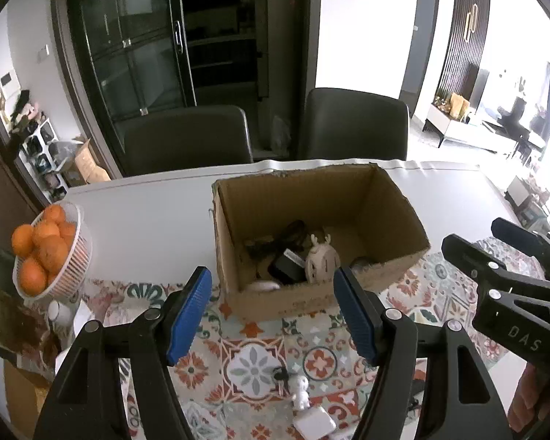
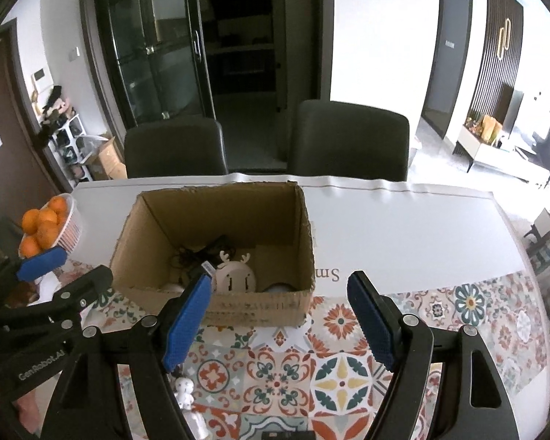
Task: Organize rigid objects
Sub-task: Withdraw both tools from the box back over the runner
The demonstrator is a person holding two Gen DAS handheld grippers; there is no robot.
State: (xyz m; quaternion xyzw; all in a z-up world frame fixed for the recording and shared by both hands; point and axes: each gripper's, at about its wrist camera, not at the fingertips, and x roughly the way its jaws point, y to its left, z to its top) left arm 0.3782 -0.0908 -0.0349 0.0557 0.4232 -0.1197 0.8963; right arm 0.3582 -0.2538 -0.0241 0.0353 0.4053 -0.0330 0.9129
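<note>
The white table, partly covered by a patterned tile-print mat, carries an open brown cardboard box standing across the mat's far edge, toward the table's far side, where two dark chairs are drawn up. Inside the box, against its near wall, lie a tangled black cable, a beige round plastic piece with small antlers, a black block and pale rounded things half hidden by the wall. The left wrist view alone shows the white ribbed basket of oranges in full at the table's left edge, and, on the mat near the table's near edge, a dark bunch of keys, a small white figurine and a flat white square block. The right wrist view alone shows bare table to the right of the box with part of a printed word, and a black flat item cut off at the bottom; the figurine appears there too. The left gripper stands about half open with its blue pads apart, nothing between them, held above the mat on the near side of the box. The right gripper is likewise about half open and empty, its blue pads touching nothing, on the near side of the box.
</note>
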